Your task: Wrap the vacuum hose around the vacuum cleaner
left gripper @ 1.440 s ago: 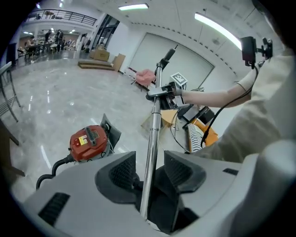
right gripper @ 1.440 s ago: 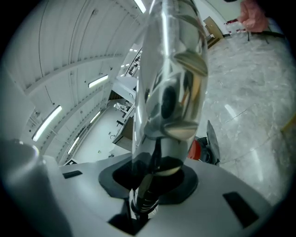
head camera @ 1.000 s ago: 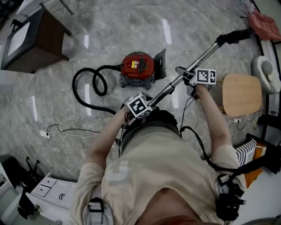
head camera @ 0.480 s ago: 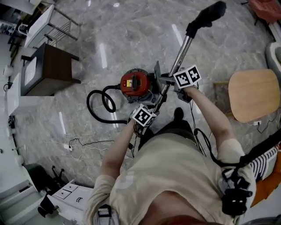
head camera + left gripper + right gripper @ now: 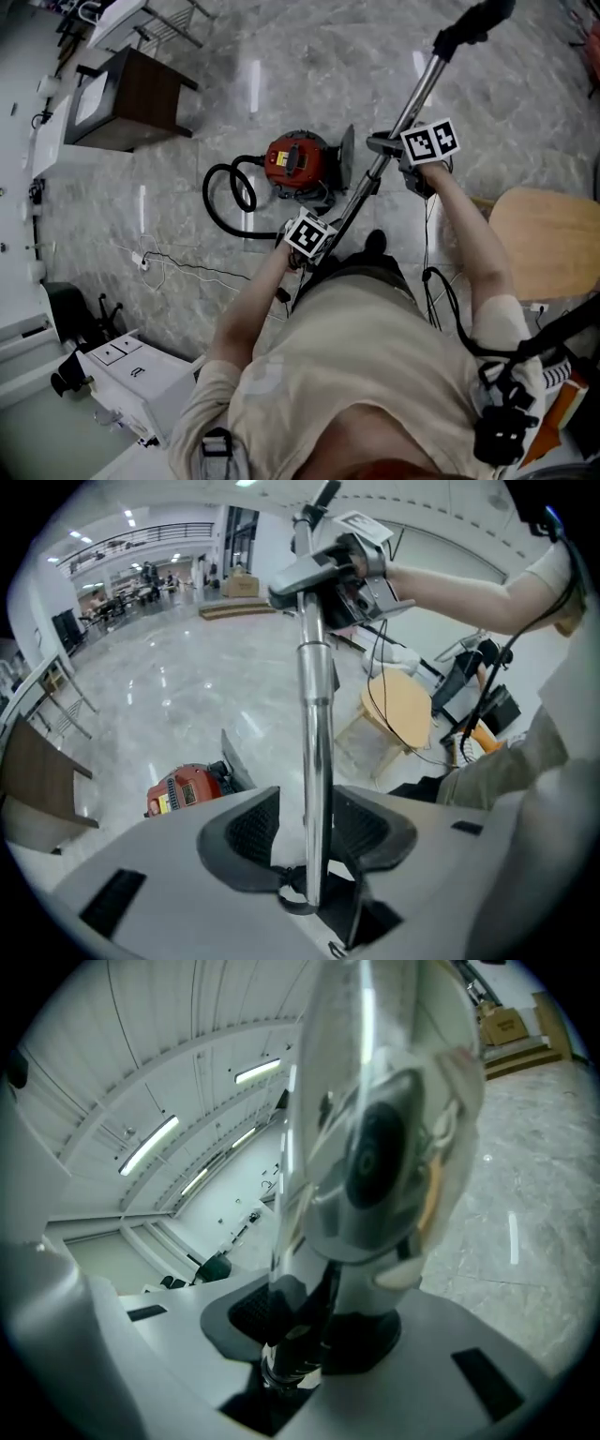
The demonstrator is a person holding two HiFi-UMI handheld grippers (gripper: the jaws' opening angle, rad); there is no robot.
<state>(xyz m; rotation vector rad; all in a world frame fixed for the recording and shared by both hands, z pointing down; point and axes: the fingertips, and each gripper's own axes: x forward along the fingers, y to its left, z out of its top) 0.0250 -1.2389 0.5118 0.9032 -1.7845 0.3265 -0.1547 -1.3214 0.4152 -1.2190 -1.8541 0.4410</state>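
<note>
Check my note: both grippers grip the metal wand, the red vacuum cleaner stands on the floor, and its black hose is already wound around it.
One detail is wrong: the black hose is not wound around the red vacuum cleaner. The head view shows it lying in a loop on the floor beside it. The left gripper and right gripper do grip the metal wand.

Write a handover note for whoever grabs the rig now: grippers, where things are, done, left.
Left gripper: shut on the wand, low end.
Right gripper: shut on the wand higher up.
Vacuum cleaner stands on the floor; hose lies looped on the floor beside it.
Done: wand lifted.
Left: wrap the hose around the vacuum cleaner; none wound yet.
</note>
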